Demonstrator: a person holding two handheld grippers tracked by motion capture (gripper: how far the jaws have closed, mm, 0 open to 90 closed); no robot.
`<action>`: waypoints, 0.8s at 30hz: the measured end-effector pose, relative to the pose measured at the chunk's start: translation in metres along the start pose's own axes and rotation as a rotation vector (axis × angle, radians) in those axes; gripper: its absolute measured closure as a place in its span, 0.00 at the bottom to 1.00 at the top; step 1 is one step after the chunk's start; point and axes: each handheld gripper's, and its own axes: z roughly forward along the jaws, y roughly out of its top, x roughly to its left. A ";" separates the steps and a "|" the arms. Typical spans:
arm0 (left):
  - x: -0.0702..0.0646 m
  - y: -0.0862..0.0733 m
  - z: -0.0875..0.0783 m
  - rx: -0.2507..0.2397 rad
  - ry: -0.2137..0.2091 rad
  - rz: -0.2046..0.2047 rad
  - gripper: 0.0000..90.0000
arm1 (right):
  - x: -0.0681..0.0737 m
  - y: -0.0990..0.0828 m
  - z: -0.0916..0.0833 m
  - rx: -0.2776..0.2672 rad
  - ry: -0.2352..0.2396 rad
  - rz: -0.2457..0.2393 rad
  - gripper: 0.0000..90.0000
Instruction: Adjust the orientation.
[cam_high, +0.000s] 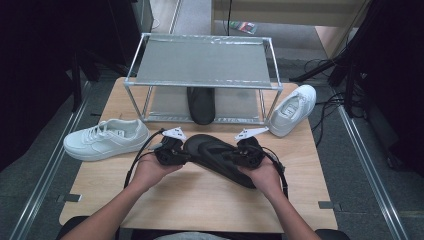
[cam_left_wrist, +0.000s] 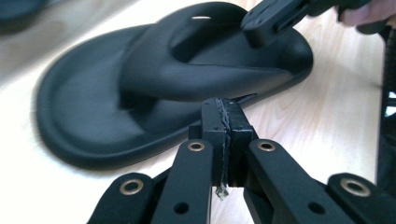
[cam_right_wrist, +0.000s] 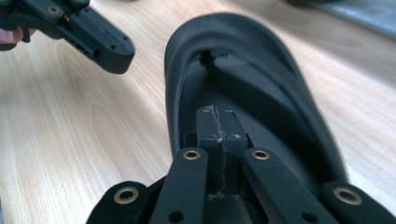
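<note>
Both grippers, left and right, pinched empty at frame bottom, could shove the black rubber thong sandal askew.

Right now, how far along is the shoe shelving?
One black sandal already sits under the rack. The second black sandal lies on the table between the shut left hand-held gripper and right hand-held gripper, ungripped. Both white sneakers remain outside.

A light wooden table is seen bearing a metal shelf rack at its far side. A black slipper lies at the centre, a white sneaker at the left, another white sneaker at the right, and a second black slipper is set under the rack.
</note>
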 end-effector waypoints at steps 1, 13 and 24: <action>0.000 0.001 0.003 0.005 -0.002 0.004 1.00 | 0.001 -0.001 0.001 0.005 0.000 -0.006 1.00; 0.002 0.008 0.018 0.030 -0.007 0.001 1.00 | 0.007 -0.014 0.006 0.041 -0.013 -0.003 1.00; 0.001 0.013 0.025 0.043 -0.016 0.005 1.00 | 0.016 -0.019 0.007 0.033 0.009 0.012 1.00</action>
